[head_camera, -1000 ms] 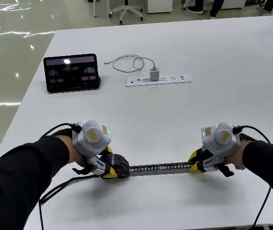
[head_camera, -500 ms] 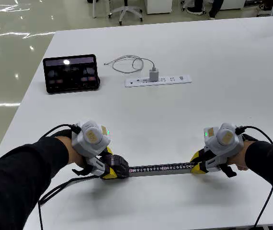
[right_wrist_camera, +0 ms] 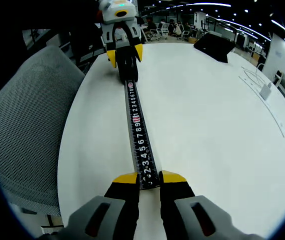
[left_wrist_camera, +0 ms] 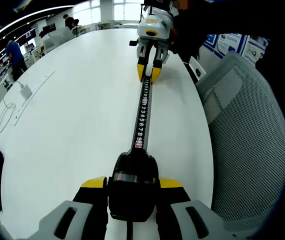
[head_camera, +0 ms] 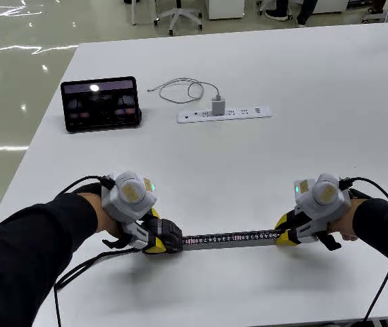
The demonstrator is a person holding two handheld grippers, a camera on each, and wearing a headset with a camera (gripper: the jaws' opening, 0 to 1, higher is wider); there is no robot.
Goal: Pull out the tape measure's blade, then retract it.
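Between left jaws: black tape measure case [left_wrist_camera: 133,185], clamped on both sides by the left gripper [head_camera: 156,231], resting on the white surface [head_camera: 262,163].
Ahead of left jaws: blade [left_wrist_camera: 142,112] comes straight out of the case and lies flat on the surface, numbers up, reaching the right gripper [head_camera: 282,230].
Between right jaws: blade tip, pinched; the yellow jaw tips sit tight on either side of the lowest numbers.
Blade state: extended in one straight line between the two grippers, which are well apart.
Beyond both jaws, far part of surface: dark tablet [head_camera: 101,103] propped up; white power strip [head_camera: 224,113] with a charger [head_camera: 219,106] plugged in and a looped cable [head_camera: 180,88].
Beside the jaws, off the surface edge: grey mesh chair [left_wrist_camera: 252,130].
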